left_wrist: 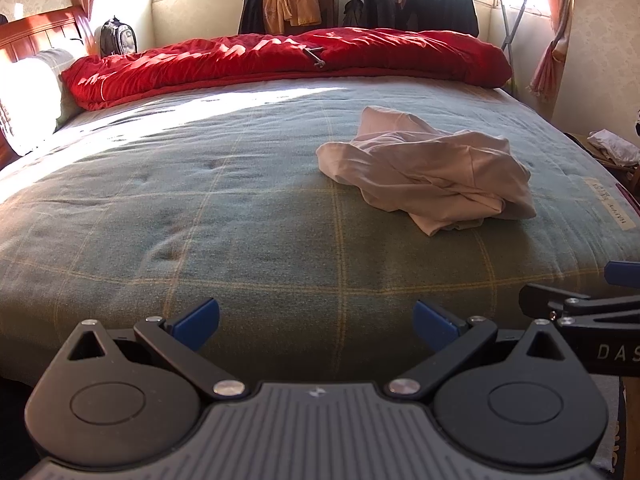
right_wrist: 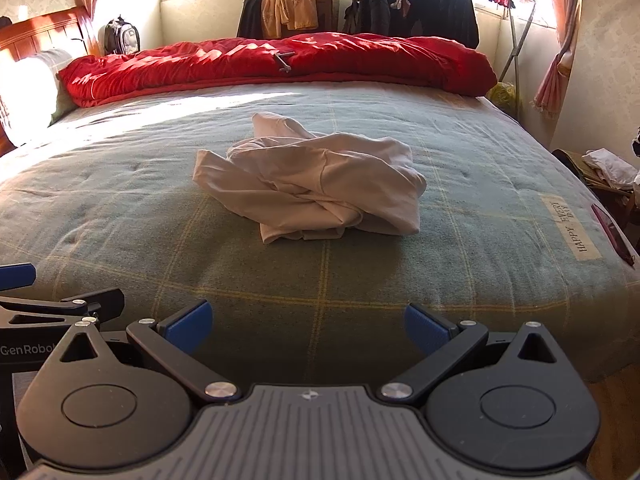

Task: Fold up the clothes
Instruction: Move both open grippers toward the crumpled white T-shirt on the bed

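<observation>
A crumpled pale pink garment (left_wrist: 432, 172) lies in a heap on the green plaid bed cover (left_wrist: 200, 208), right of centre in the left wrist view and near the middle in the right wrist view (right_wrist: 316, 184). My left gripper (left_wrist: 316, 322) is open and empty, hovering at the bed's near edge, well short of the garment. My right gripper (right_wrist: 308, 322) is also open and empty at the near edge, directly in front of the garment. Part of the right gripper (left_wrist: 592, 304) shows at the right of the left wrist view.
A red quilt (left_wrist: 280, 64) lies rolled along the far side of the bed. A wooden headboard (left_wrist: 40, 36) and pillow are at the left. A rack with dark clothes (right_wrist: 420, 4) stands by the window. A chair with clothes (right_wrist: 604, 172) is at the right.
</observation>
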Tool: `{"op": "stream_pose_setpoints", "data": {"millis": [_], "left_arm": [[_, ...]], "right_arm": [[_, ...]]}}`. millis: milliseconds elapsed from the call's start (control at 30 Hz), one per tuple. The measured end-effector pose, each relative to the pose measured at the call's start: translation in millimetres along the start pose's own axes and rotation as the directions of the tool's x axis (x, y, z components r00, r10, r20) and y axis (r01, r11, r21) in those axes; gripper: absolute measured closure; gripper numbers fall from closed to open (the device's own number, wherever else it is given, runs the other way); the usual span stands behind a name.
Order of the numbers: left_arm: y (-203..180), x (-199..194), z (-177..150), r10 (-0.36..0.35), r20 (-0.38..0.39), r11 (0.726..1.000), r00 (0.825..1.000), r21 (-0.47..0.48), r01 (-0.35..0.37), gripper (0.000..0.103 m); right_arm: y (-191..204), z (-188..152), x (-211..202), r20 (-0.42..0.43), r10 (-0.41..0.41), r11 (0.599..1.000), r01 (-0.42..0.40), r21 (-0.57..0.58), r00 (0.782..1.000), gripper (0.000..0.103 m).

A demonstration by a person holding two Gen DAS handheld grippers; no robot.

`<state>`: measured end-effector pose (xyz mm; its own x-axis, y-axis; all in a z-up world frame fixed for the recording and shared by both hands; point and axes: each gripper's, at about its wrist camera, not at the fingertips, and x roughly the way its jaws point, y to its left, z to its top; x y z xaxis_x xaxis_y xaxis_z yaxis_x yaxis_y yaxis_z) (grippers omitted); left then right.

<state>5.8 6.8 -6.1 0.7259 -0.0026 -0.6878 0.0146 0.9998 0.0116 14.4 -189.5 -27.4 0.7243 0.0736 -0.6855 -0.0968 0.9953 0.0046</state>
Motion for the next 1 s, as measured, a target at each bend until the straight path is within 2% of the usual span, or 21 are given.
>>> {"op": "stream_pose_setpoints", "data": {"millis": [467,867,1000], "left_arm": [[15,4,1,-0.011,0.031,0.999,0.999,-0.037,0.012,0.0],[9,15,14,-0.037,0.137,0.999,0.99,-0.006,0.039,0.0],[4,28,17,-0.059,0.11,0.998,0.992,0.011,0.058,0.0]], "right_arm": [[16,10,4,-0.004,-0.023,0.998,0.023,-0.054,1.0,0.0],[2,29,22,0.008,-0.023,0.998,0.023,-0.052,1.0,0.0],[-4,33,26,0.014,-0.009,0.999,0.009,-0.04,1.0,0.0]]}}
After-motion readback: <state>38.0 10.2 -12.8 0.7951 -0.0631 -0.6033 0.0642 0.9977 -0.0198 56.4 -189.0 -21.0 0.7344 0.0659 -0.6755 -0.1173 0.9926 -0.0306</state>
